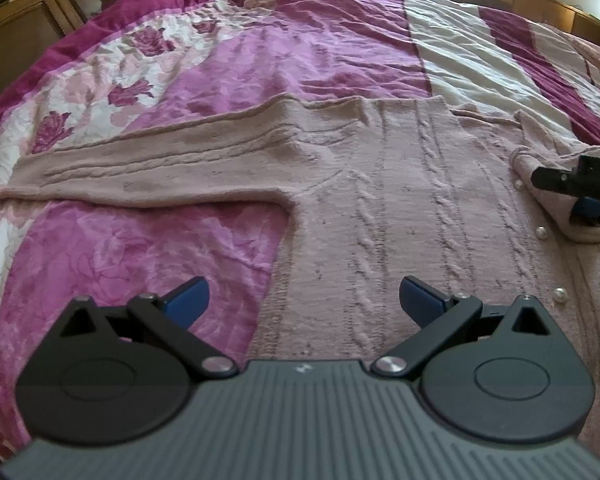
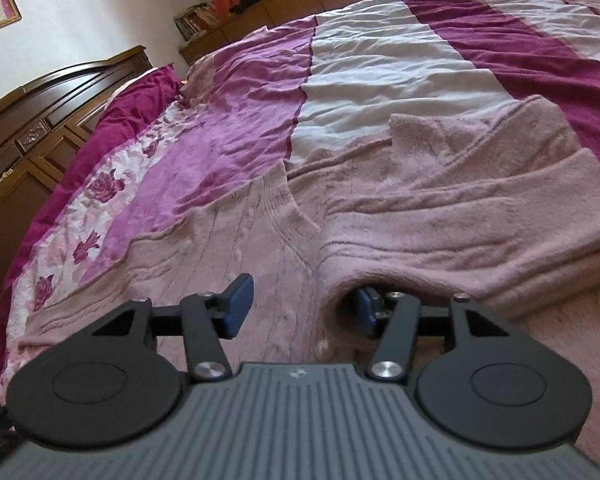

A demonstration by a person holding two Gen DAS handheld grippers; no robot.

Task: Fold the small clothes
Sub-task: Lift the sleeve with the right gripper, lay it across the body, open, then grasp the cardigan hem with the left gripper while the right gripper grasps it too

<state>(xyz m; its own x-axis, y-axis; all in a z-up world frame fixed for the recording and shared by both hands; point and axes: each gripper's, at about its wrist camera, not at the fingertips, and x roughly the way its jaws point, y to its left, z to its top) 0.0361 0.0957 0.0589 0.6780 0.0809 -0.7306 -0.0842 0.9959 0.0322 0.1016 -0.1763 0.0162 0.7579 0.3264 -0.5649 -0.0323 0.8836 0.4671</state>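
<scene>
A dusty-pink cable-knit cardigan [image 1: 380, 200] lies flat on the bed with one sleeve [image 1: 140, 168] stretched out to the left. Pearl buttons [image 1: 542, 233] run along its right side. My left gripper [image 1: 304, 300] hovers open over the hem edge, holding nothing. In the right wrist view the other sleeve [image 2: 480, 216] is folded across the cardigan [image 2: 260, 248] body. My right gripper [image 2: 303, 308] stands open, its right finger tucked under the sleeve's fold and its left finger bare. The left wrist view shows the right gripper [image 1: 560, 194] at the sleeve end.
A pink, magenta and white bedspread [image 1: 300, 48] with rose patterns covers the whole bed [image 2: 380, 72]. A dark wooden headboard [image 2: 40, 128] and wooden cabinets [image 1: 28, 20] stand beyond the bed's far side. Bookshelf and curtains sit further back.
</scene>
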